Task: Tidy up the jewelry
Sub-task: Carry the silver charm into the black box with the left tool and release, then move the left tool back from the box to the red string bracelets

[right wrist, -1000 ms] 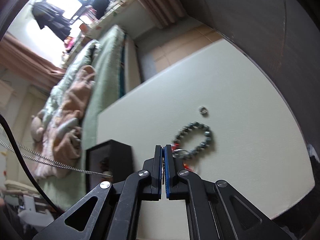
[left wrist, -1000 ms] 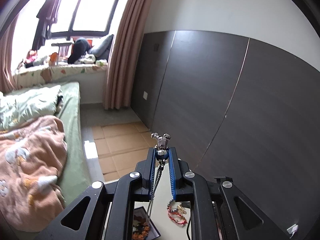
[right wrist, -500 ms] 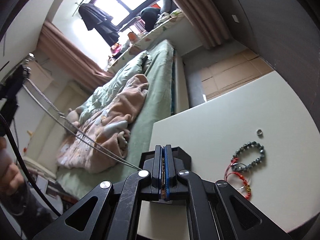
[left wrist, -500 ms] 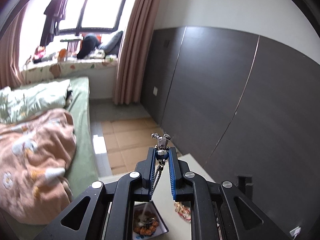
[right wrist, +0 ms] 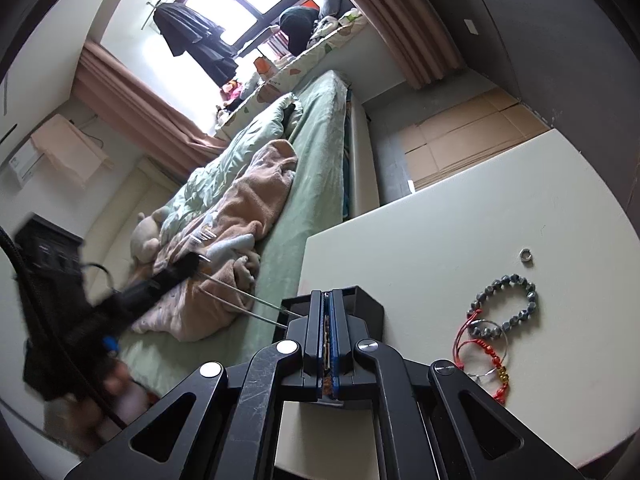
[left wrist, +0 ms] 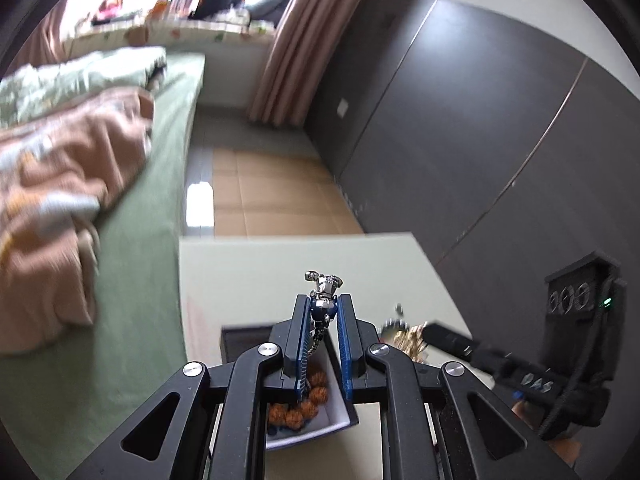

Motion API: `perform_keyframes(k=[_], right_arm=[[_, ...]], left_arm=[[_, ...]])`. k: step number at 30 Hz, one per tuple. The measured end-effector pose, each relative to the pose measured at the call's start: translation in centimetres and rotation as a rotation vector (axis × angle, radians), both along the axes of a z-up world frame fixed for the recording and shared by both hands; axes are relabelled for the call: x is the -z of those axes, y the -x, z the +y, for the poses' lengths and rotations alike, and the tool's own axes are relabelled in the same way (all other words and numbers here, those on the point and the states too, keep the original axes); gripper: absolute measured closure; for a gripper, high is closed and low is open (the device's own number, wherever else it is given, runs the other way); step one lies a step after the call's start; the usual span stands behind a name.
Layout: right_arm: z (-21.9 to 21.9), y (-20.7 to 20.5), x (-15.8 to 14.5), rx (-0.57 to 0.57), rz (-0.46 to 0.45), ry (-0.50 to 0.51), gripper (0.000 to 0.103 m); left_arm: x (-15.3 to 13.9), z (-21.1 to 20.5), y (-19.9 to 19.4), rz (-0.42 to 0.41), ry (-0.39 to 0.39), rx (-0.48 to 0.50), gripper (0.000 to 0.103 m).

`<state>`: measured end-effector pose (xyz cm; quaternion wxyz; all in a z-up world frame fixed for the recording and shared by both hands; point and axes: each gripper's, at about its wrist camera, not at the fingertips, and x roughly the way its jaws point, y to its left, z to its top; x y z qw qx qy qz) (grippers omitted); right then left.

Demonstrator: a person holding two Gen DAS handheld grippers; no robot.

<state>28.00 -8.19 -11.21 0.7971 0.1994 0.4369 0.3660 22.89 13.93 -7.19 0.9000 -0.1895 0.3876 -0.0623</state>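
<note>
Two grippers work over a pale table (right wrist: 460,216) set beside a green bed (right wrist: 320,152). Near the table's bed-side edge sits a black jewellery box (left wrist: 340,420) with a white lining and an orange beaded bracelet (left wrist: 304,404) inside it; the left gripper (left wrist: 325,312) hangs right above this box, its blue-padded jaws pinching a silver pendant (left wrist: 325,284) whose top sticks out past the tips, while the silver chain (left wrist: 310,350) trails back between the fingers over the box. From the right wrist camera the same chain (right wrist: 248,304) runs as two taut strands to the right gripper (right wrist: 329,320), whose jaws are pressed together on its end, just in front of the box. On the table to the right of that gripper lie a grey beaded bracelet (right wrist: 508,304), a red cord bracelet (right wrist: 480,356) with gold beads touching it, and, a little apart, a small silver ring (right wrist: 527,256). White lettering on the right gripper's body (left wrist: 536,380), seen from the left wrist, is too blurred to read.
</note>
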Motion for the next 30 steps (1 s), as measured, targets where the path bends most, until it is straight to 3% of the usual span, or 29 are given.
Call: perform_keyframes(k=[2,4,6,17,18,21,22,30], right_arm=[[0.2,0.0,-0.1,-0.009,-0.005,-0.004,0.100],[0.5,-0.1,-0.1,-0.019,-0.006,-0.005,0.100],[1.1,-0.2,0.2,-0.032,0.005,-0.003,0.099],[5.3,-0.9,1.7,-0.123,0.057,0.072,0.099],[5.6,-1.0,1.9,-0.136,0.066,0.080,0.094],[5.7,-1.2,2.3,-0.129,0.081,0.095,0.051],[5.3,-1.1,2.1,-0.105,0.069,0.101,0.047],[1.2,0.3,0.6,-0.045,0.040,0.110,0.046]], left_arm=[[1.1,0.1,-0.3,0.036,0.041,0.026,0.077],[1.6,0.3,-0.3,0.053,0.048,0.013,0.033],[1.3,0.6,0.2,0.028,0.047,-0.007,0.018],[1.5,4.8,2.2,-0.006,0.098,-0.135,0.017],[1.5,4.8,2.2,-0.009,0.095,-0.135,0.017],[1.2,4.5,2.3,-0.020,0.083,-0.132,0.012],[1.2,4.3,2.4,-0.023,0.079,-0.130,0.008],[0.8,2.7,2.4,-0.018,0.061,-0.102,0.005]])
